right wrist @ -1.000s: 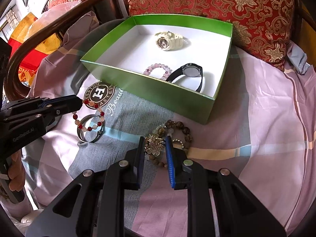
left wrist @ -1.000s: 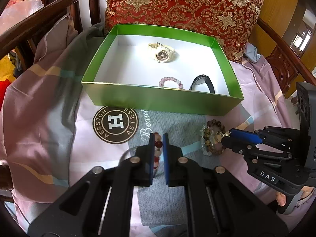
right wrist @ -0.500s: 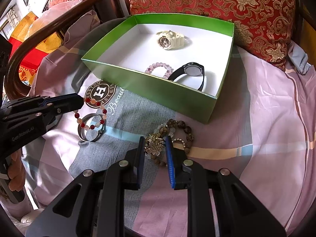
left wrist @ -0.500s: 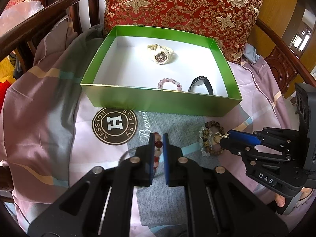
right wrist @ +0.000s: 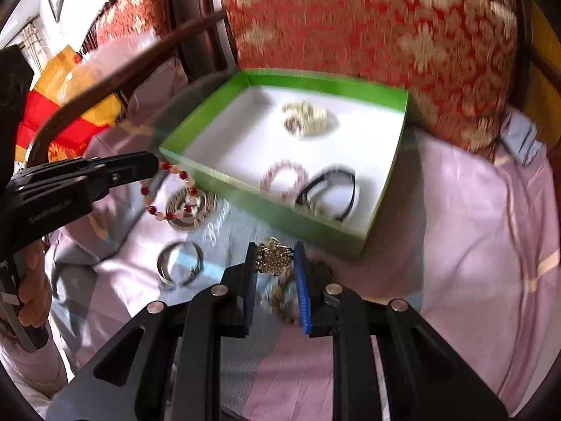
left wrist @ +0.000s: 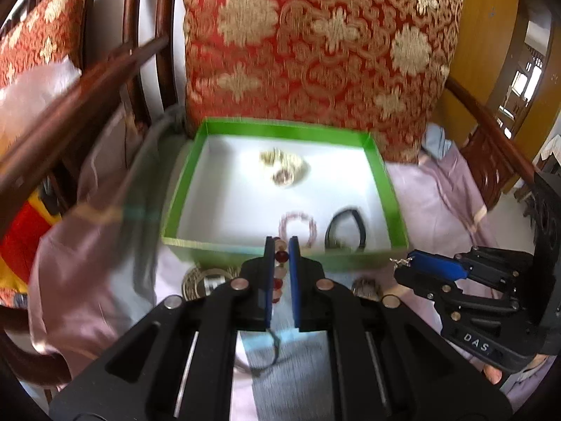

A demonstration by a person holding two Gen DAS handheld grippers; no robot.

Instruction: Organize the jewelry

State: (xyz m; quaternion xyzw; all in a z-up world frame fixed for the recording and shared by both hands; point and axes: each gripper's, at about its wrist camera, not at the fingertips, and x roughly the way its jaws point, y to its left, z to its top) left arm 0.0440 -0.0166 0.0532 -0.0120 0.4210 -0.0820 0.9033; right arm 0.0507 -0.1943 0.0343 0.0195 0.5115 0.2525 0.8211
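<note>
A green box [left wrist: 385, 179] [right wrist: 382, 207] with a white floor holds a cream watch [left wrist: 284, 168] [right wrist: 308, 119], a pink bead bracelet [left wrist: 298, 224] [right wrist: 284, 179] and a black watch [left wrist: 345, 231] [right wrist: 329, 193]. My left gripper [left wrist: 281, 245] [right wrist: 154, 168] is shut on a red and white bead bracelet [left wrist: 279, 256] [right wrist: 168, 193], lifted just before the box's near wall. My right gripper [right wrist: 275, 259] [left wrist: 399, 263] is shut on a gold flower brooch [right wrist: 273, 259], lifted above a brown bead bracelet [right wrist: 284, 291].
A silver bangle [right wrist: 178, 263] and a round logo [right wrist: 191, 207] lie on the pink and grey cloth [right wrist: 473, 245]. A red and gold cushion [left wrist: 315, 52] stands behind the box. Dark wooden chair arms [left wrist: 70, 105] run at both sides.
Both grippers have risen off the cloth with their pieces. The red bead bracelet and the gold brooch now hang clear, and both views have swung up towards the box.
</note>
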